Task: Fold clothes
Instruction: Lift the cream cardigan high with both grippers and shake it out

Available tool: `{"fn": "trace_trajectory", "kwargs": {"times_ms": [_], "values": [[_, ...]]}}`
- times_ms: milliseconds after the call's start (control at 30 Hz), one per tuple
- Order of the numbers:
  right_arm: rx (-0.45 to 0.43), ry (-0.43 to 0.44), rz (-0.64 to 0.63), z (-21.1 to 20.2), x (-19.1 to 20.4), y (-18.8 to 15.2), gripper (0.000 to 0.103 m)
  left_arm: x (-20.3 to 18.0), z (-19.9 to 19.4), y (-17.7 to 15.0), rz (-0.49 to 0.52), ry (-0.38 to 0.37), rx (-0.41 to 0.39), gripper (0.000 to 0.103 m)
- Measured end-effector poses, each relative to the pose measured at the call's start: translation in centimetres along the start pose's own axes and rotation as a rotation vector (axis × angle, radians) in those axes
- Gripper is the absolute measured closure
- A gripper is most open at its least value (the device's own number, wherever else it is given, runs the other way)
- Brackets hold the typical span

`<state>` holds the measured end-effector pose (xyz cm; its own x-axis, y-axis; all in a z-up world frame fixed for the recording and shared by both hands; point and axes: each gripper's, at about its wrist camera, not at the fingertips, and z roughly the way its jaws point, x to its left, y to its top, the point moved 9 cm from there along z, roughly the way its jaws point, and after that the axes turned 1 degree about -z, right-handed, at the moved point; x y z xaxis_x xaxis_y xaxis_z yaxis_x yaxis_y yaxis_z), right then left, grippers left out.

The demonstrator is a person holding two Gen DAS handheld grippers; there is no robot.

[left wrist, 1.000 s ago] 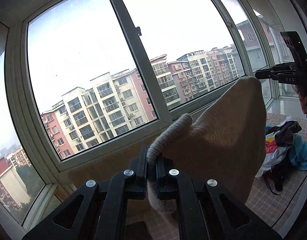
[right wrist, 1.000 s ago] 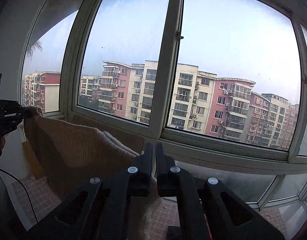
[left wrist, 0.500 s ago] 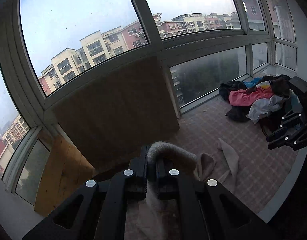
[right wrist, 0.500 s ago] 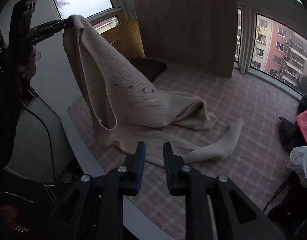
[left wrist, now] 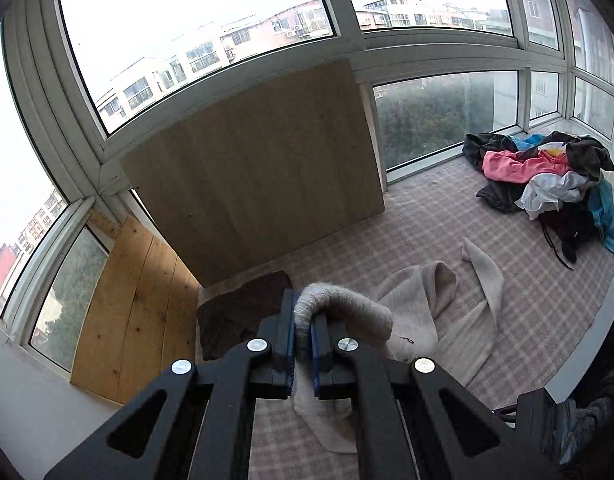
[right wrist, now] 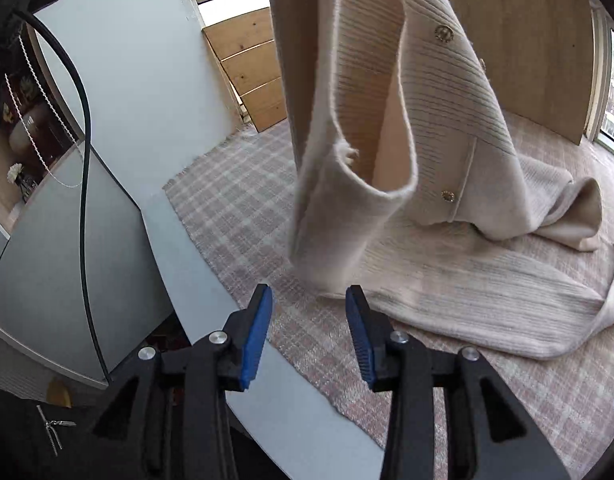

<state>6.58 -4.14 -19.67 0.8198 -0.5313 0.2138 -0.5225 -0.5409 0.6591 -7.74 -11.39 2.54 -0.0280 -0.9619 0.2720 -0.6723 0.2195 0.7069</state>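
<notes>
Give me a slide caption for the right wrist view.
Open right hand-held gripper nears a hanging cream cardigan over the checked cloth.

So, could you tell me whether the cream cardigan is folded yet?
Not yet. The cream cardigan hangs partly lifted, pinched by the left tool, with its lower part rumpled on the checked cloth.

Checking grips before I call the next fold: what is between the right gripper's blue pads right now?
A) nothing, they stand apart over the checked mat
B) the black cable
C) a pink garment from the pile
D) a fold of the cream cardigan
A: the right gripper shows only the checked mat between its pads, its jaws having just been opening; the cream cardigan hangs beyond it.
</notes>
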Motion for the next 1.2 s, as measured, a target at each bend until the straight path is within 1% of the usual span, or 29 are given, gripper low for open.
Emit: {"fn": "trace_trajectory", "kwargs": {"times_ms": [67,100,200,233,267,300,333,367,400,467,500,600,667,700,767,800,900,1000,1100,1200], "values": [[-0.041,-0.048,0.025,-0.2,-0.3,1.3,0.054,-0.6,-0.6,1.0,0.014,-0.01,-0.013,0.098],[-0.056,-0.08,0.043,0.0,-0.8,1.8,0.053,-0.9,-0.9,1.4,0.022,-0.015,-0.021,0.098],[-0.051,-0.14,0.081,0.9,-2.6,3.0,0.053,-1.7,-1.7,2.3,0.042,-0.019,-0.041,0.098],[-0.035,-0.119,0.098,1.3,-3.0,3.1,0.054,-1.9,-1.9,2.6,0.048,-0.021,-0.047,0.098],[-0.022,-0.079,0.124,1.7,-3.4,3.0,0.059,-2.0,-2.1,2.8,0.053,-0.019,-0.05,0.098],[-0.011,-0.046,0.151,1.7,-4.2,2.9,0.094,-2.0,-2.2,2.9,0.056,-0.015,-0.052,0.098],[0.0,-0.015,0.179,1.6,-5.2,2.9,0.096,-1.9,-2.2,2.9,0.058,-0.008,-0.053,0.098],[-0.001,-0.014,0.198,0.9,-6.6,2.8,0.097,-1.7,-2.3,2.9,0.058,0.002,-0.054,0.098],[-0.012,-0.033,0.207,-0.5,-8.3,3.2,0.097,-1.5,-2.3,2.9,0.058,0.012,-0.055,0.098],[-0.047,-0.089,0.214,-3.8,-11.9,4.3,0.097,-0.7,-2.3,2.7,0.052,0.036,-0.057,0.098],[-0.084,-0.136,0.202,-6.6,-13.9,5.7,0.097,-0.3,-2.4,2.6,0.045,0.047,-0.058,0.098],[-0.2,-0.289,0.151,-16.1,-19.0,10.7,0.097,0.8,-3.3,3.2,0.029,0.065,-0.083,0.098],[-0.291,-0.375,0.115,-23.3,-20.9,14.6,0.097,1.0,-4.8,4.5,0.035,0.071,-0.122,0.098],[-0.33,-0.416,0.092,-26.7,-21.2,16.3,0.097,1.1,-5.7,5.3,0.043,0.071,-0.145,0.098],[-0.4,-0.495,0.039,-33.1,-21.0,19.5,0.097,1.2,-7.8,7.4,0.055,0.072,-0.205,0.098],[-0.426,-0.525,0.016,-35.5,-20.3,20.5,0.097,1.3,-9.0,8.5,0.06,0.074,-0.236,0.098],[-0.501,-0.61,-0.049,-42.6,-18.3,22.9,0.097,1.4,-12.6,11.6,0.073,0.082,-0.33,0.098],[-0.566,-0.677,-0.095,-47.8,-16.3,23.7,0.097,0.7,-16.3,13.5,0.098,0.08,-0.416,0.097],[-0.614,-0.715,-0.117,-50.2,-14.6,23.8,0.097,-0.2,-19.8,14.8,0.134,0.079,-0.495,0.097],[-0.618,-0.733,-0.129,-51.1,-14.2,23.0,0.097,-1.0,-21.5,15.1,0.154,0.072,-0.536,0.097]]}}
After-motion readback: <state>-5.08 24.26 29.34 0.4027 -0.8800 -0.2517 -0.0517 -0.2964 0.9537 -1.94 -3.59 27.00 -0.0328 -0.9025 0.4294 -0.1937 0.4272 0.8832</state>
